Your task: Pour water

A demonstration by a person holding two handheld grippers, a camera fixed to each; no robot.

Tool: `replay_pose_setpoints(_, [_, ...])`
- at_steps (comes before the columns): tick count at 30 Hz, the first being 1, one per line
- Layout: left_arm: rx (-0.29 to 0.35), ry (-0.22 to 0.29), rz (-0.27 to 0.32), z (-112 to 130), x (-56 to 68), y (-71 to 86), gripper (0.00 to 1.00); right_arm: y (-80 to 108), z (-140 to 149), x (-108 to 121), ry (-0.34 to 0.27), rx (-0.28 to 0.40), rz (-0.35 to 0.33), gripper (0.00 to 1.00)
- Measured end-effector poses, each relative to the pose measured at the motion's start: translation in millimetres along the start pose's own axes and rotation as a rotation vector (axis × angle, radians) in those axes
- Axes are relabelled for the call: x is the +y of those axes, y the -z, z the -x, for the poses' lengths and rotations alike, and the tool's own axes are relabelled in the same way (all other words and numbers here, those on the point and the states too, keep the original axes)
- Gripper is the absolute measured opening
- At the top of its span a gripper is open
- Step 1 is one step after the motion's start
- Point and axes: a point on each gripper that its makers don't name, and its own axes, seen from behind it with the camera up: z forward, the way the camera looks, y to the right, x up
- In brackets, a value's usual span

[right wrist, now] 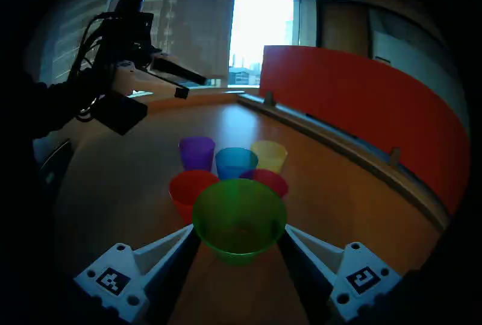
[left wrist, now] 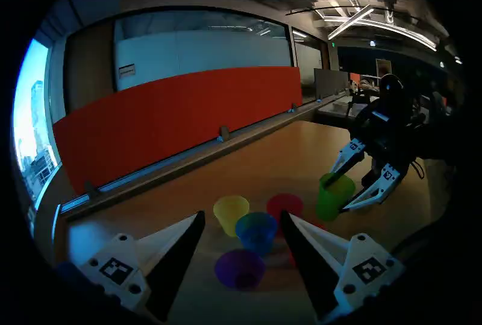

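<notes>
My right gripper (right wrist: pixel 239 233) is shut on a green cup (right wrist: pixel 239 219), one finger on each side of its wall, and the cup stands upright. The left gripper view shows that green cup (left wrist: pixel 332 201) in the right gripper (left wrist: pixel 338 196) at the table's right. A cluster of cups stands in front of it: purple (right wrist: pixel 197 152), blue (right wrist: pixel 236 162), yellow (right wrist: pixel 269 155) and two red ones (right wrist: pixel 191 191). My left gripper (left wrist: pixel 241 219) is open, with the purple cup (left wrist: pixel 240 268), blue cup (left wrist: pixel 256 231) and yellow cup (left wrist: pixel 231 213) beyond its fingers. I cannot tell if any cup holds water.
The cups stand on a wooden table (left wrist: pixel 271 162). An orange divider panel (left wrist: pixel 175 114) on a rail runs along the far edge. The left gripper (right wrist: pixel 159 99) and the dark-sleeved arm holding it hang over the table's left. A bright window (right wrist: pixel 262 29) lies behind.
</notes>
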Motion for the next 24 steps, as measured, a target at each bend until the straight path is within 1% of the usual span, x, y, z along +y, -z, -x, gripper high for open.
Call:
replay_pose_setpoints(6, [-0.002, -0.002, 0.000, 0, 0.5, -2.7, 0.92, 11.3, -14, 2, -0.019, 0.062, 0.024, 0.88])
replay_pose_setpoints(9, [-0.001, 0.000, 0.003, -1, 1.9, -3.8, 0.92, 16.0, -17, 2, -0.025, 0.080, 0.034, 0.88])
replay_pose_setpoints(15, [0.000, -0.005, 0.006, -3, 3.7, -6.4, 0.92, 24.5, -25, 4, -0.028, 0.121, 0.059, 0.88])
replay_pose_setpoints(24, [-0.005, -0.009, 0.017, -2, 7.4, -8.9, 0.92, 36.0, -41, -1, -0.029, 0.188, 0.079, 0.88])
